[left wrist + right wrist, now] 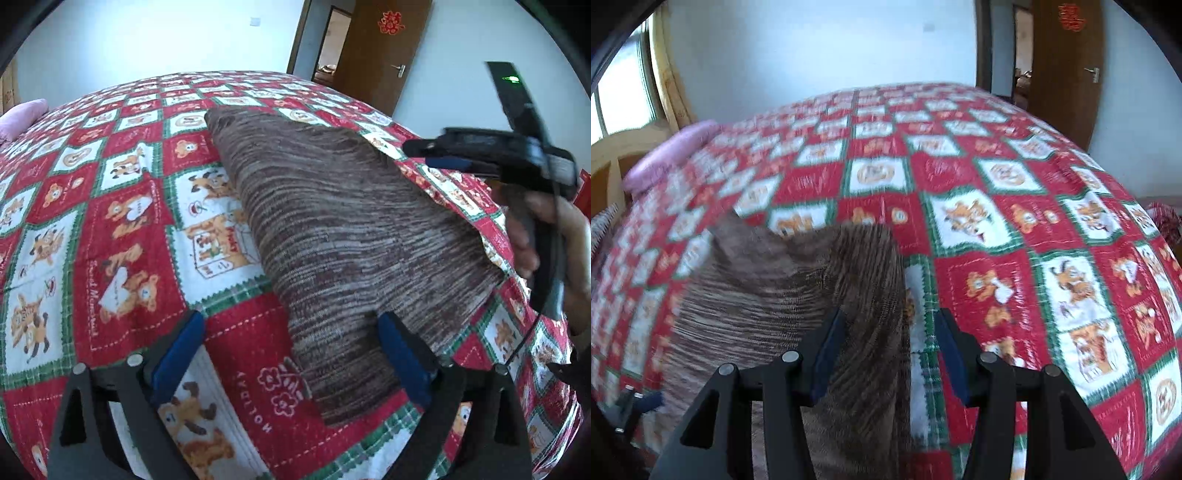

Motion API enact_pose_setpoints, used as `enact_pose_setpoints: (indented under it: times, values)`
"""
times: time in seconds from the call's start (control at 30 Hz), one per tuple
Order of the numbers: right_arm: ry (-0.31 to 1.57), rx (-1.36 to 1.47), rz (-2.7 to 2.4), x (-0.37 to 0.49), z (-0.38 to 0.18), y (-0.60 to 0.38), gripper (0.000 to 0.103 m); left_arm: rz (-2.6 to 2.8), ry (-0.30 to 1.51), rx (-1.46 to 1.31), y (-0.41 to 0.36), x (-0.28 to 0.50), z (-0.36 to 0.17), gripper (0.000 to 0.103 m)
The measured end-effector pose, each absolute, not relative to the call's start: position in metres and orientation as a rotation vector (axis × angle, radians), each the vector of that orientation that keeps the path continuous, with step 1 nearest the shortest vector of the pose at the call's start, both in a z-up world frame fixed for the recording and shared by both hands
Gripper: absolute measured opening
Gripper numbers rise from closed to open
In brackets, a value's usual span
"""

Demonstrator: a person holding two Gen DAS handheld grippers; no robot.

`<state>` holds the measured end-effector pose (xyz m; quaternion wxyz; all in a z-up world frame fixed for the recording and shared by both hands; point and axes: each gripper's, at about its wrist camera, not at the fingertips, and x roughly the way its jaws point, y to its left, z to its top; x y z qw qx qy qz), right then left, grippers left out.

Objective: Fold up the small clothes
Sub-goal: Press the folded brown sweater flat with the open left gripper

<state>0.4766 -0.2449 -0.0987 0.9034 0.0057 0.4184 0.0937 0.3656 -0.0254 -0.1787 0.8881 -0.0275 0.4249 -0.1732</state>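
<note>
Knitwear of a brown, streaky rib makes up the garment (332, 229), which lies flat on the quilt (122, 229) of the bed, toward its near edge and nearer the right side than the headboard end. It looks soft and limp, light enough for one gripper to lift a corner, and thick enough to hold a crease loosely, not sharply. The knit should give the pads good friction, though it will likely stretch and sag if hauled by a single point. Corners and hems look like the best places to take hold, pinching both layers where it is already doubled.

In the left wrist view the left gripper (291, 354) has its fingers spread wide, and the near hem lies between them with no pad pressing on it. That view also shows the right gripper (421, 151) from the side, held in a hand (546, 236) over the garment's far right edge (its jaws cannot be judged from that angle).

From the right wrist view the right gripper (890, 347) stands partly open, nothing pinched; a raised fold of the garment (798, 295) sits against its left finger (827, 350), with quilt (997, 229) showing in the gap. Only this view shows the window, the headboard and the pillow (672, 155) at the bed's far left corner. It is motion-blurred, so the fold's exact edges are hard to read.
</note>
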Motion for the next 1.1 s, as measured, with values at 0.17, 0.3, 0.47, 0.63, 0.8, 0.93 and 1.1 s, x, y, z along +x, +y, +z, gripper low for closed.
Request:
enact_pose_setpoints:
  times: [0.17, 0.3, 0.47, 0.63, 0.8, 0.93, 1.1]
  values:
    - [0.834, 0.110, 0.400, 0.445, -0.085, -0.253, 0.052, -0.343, 0.857, -0.206, -0.003, 0.363, -0.174, 0.097]
    - [0.962, 0.025, 0.474, 0.425, -0.127, -0.240, 0.051, -0.320, 0.888, -0.212, -0.004, 0.371, -0.174, 0.097]
    - [0.915, -0.059, 0.468, 0.408, -0.128, -0.244, 0.050, -0.318, 0.863, -0.168, -0.016, 0.390, -0.160, 0.097]
    - [0.855, 0.102, 0.467, 0.423, -0.110, -0.272, 0.050, -0.310, 0.906, -0.137, -0.029, 0.395, -0.182, 0.098]
    - [0.849, 0.260, 0.404, 0.461, -0.114, -0.299, 0.050, -0.318, 0.900, -0.121, -0.032, 0.392, -0.182, 0.102]
    - [0.887, 0.253, 0.395, 0.492, -0.129, -0.297, 0.050, -0.300, 0.907, -0.070, -0.039, 0.392, -0.184, 0.103]
    - [0.920, 0.321, 0.430, 0.518, -0.150, -0.299, 0.050, -0.298, 0.908, -0.063, -0.039, 0.392, -0.185, 0.103]
